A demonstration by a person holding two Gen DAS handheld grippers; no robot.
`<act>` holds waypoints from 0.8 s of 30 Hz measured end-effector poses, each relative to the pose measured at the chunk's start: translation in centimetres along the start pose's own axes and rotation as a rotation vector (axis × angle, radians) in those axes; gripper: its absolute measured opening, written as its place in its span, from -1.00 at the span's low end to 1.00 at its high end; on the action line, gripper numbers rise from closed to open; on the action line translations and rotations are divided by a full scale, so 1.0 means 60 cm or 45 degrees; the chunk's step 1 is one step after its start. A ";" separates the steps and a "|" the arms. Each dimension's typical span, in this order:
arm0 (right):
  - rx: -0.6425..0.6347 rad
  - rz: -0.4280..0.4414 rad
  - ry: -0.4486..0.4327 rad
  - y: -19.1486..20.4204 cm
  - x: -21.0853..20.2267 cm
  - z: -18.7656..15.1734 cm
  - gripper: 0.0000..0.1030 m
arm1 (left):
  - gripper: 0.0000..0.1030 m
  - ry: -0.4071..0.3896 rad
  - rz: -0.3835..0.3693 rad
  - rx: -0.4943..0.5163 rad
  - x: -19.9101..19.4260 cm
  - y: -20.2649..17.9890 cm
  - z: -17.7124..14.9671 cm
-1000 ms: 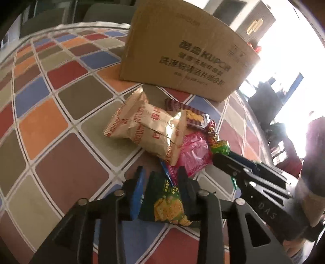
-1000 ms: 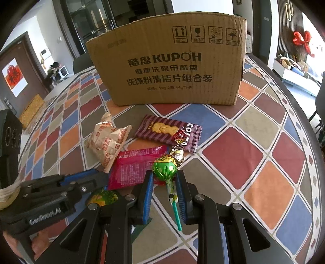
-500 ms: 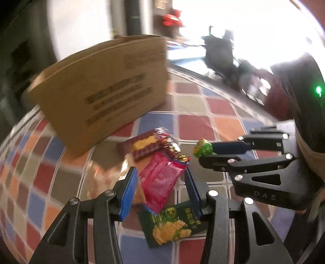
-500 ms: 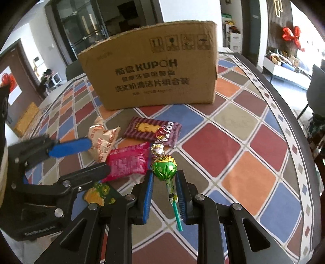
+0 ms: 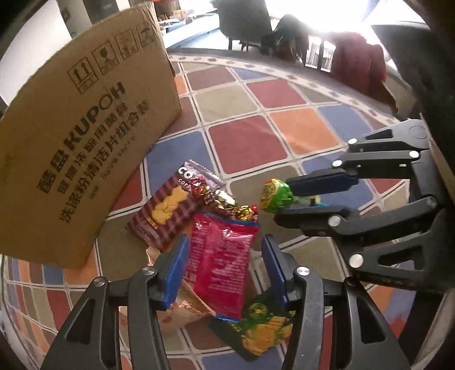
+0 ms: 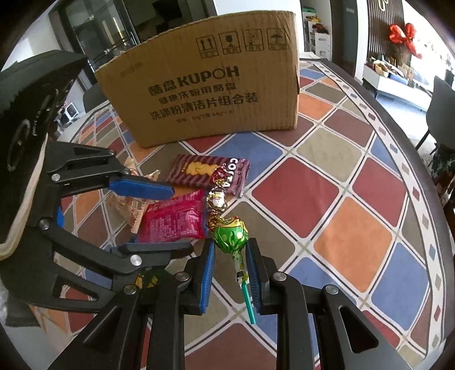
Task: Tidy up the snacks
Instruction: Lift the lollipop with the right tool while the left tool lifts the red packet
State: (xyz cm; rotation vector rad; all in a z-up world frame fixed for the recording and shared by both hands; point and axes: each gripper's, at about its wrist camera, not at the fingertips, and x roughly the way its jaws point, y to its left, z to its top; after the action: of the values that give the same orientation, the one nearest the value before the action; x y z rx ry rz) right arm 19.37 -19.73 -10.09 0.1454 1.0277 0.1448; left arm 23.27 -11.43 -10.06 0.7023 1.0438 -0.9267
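daylight bright | window (image 5: 335, 11) glare blown out | fisheye-bent edges | sharp

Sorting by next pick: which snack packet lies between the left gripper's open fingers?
The pink packet, framed by the left gripper; the striped Costa packet lies beyond, the green packet off beside one finger.

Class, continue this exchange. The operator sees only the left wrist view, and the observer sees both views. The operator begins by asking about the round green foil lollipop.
Operator: How much stick is behind the round green foil lollipop?
Observer: The right wrist view shows its teal stick passing between the right gripper fingers and poking out below them.
Operator: What lies under the left gripper?
Observer: A crinkled beige snack packet lies beside the pink foil packet, with its sealed end toward the brown cardboard box.
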 end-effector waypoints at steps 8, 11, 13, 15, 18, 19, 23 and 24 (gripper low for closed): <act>0.022 -0.011 0.020 -0.008 0.011 0.000 -0.54 | 0.02 0.061 -0.048 -0.050 0.036 0.012 0.007; 0.027 -0.011 0.017 -0.010 0.011 -0.001 -0.54 | -0.16 0.038 -0.035 -0.075 0.032 0.012 0.006; 0.025 -0.011 0.013 -0.010 0.010 0.001 -0.54 | -0.20 0.016 -0.039 -0.113 0.019 0.016 -0.001; 0.026 -0.008 0.005 -0.011 0.007 0.002 -0.54 | -0.21 -0.014 -0.047 -0.147 0.009 0.017 -0.004; 0.026 0.002 -0.006 -0.012 0.002 0.006 -0.54 | -0.22 -0.072 -0.029 -0.208 -0.005 0.016 -0.011; 0.024 0.003 -0.013 -0.012 0.000 0.007 -0.54 | -0.22 -0.089 -0.028 -0.237 -0.015 0.019 -0.017; 0.013 0.002 -0.042 -0.009 -0.016 0.011 -0.54 | -0.22 -0.155 -0.034 -0.348 -0.036 0.026 -0.025; 0.010 0.000 -0.047 -0.008 -0.019 0.012 -0.54 | -0.22 -0.178 -0.031 -0.374 -0.044 0.026 -0.027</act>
State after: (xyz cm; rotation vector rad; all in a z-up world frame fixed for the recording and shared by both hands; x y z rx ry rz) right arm 19.45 -20.45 -8.83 0.1548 0.9916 0.1372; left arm 23.49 -8.60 -8.09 0.3760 1.0390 -0.8095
